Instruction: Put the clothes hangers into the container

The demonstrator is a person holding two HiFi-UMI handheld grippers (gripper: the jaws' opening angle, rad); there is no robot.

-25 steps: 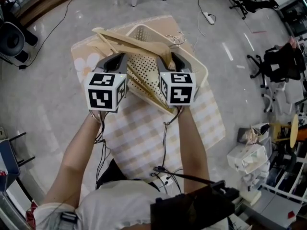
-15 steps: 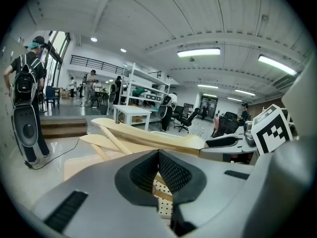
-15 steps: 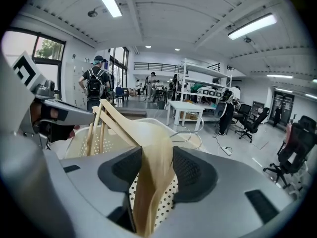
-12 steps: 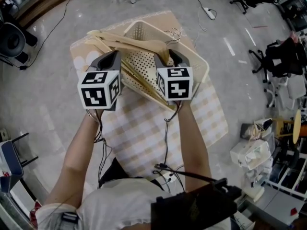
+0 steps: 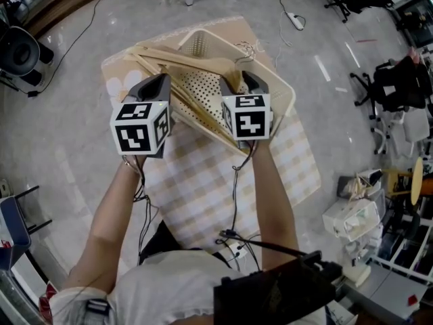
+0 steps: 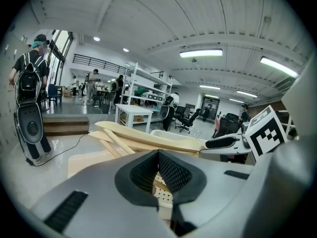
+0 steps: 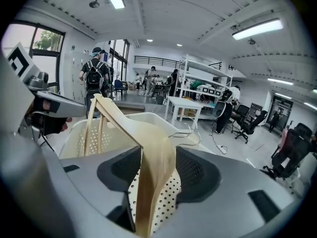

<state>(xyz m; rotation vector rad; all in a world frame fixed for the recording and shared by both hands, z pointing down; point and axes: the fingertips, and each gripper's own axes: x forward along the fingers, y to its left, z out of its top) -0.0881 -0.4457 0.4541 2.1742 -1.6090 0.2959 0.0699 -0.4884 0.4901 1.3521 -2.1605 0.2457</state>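
**On the checked table: basket, hangers, two grippers**

Cream perforated basket (image 5: 285, 87) on checked cloth (image 5: 203, 195). Wooden hangers (image 5: 183, 58) lie across its left and near rims, with their wire hooks (image 5: 245, 49) at the far side. Right gripper (image 5: 242, 81): jaws just opening, spread, with one hanger arm (image 7: 156, 148) loose between them. Left gripper (image 5: 161, 83): jaws pressed together beside the hangers, nothing pinched. Round about: speaker (image 5: 17, 53), office chair (image 5: 392, 87), power strip (image 5: 294, 24).

Left gripper (image 5: 159, 80) closed, right gripper (image 5: 238, 80) opening around hanger (image 7: 148, 182)
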